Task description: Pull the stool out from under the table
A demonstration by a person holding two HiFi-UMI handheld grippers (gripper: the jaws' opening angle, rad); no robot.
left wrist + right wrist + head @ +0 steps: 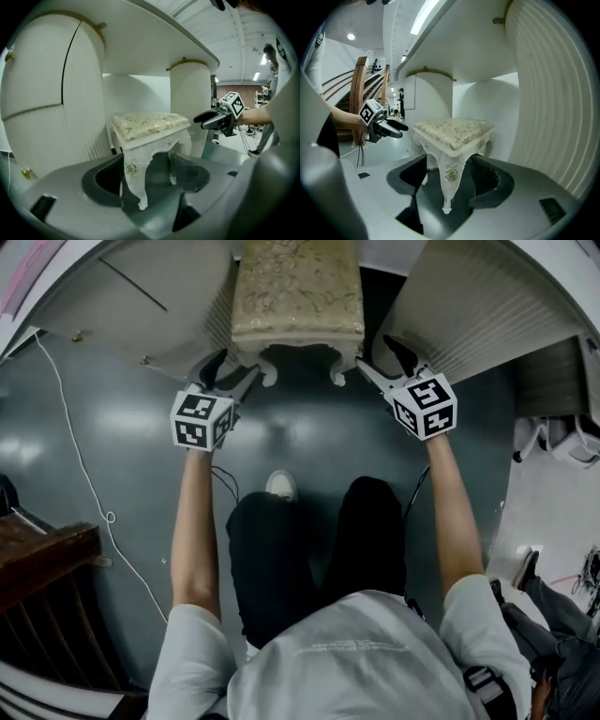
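Dark grey-green floor (pixel 309 427) runs under a white table (pixel 169 296) with two rounded, fluted pedestals (pixel 487 324), and the stool (pixel 297 292) sits in the recess between them, its front edge facing me. It is a small cream piece with a pale gold, leaf-patterned cushion, a carved scalloped apron and curved legs with a rosette at each knee. The way out is straight back toward me, so what matters is a hold on both front corners. I've got one claw at each corner, about equally near. Looking along the left gripper (pixel 232 371), the left front leg (pixel 136 178) stands upright in the gap between its jaws. The right gripper (pixel 382 360) frames the right front leg (pixel 451 183) the same way. Both claws are spread wide with daylight on either side of the leg, so nothing is pinched yet. From the head view the tips look level with the legs. I can't say for sure whether each leg is already inside the jaws or just ahead of them. My judgement is that both claws should close on the legs together, since a lopsided pull could swing the stool into a pedestal.
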